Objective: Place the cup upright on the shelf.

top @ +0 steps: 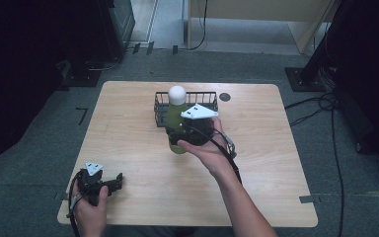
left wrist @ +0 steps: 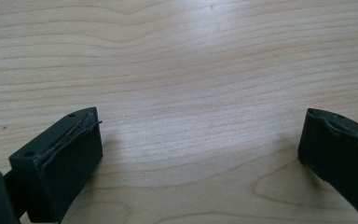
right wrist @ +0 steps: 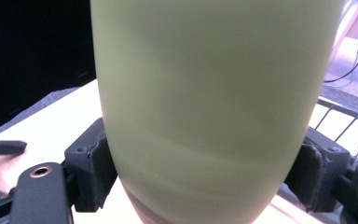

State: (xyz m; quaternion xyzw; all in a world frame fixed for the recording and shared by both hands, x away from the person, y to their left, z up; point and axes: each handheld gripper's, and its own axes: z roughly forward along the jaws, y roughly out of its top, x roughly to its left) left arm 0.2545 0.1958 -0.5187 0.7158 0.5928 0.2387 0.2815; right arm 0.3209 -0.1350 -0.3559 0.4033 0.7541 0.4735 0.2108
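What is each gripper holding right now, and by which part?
The right gripper clamps the green bottle around its lower body. The left gripper holds nothing, jaws open over the table.

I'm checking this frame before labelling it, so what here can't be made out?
- Inside of the wire basket, high view: the green bottle and the right gripper stand in front of it.
- The bottle's white cap, right gripper view: cut off by the top edge.
- The bottle's base, high view: hidden by the hand.
- Small dark disc on the table, high view: too small to identify.
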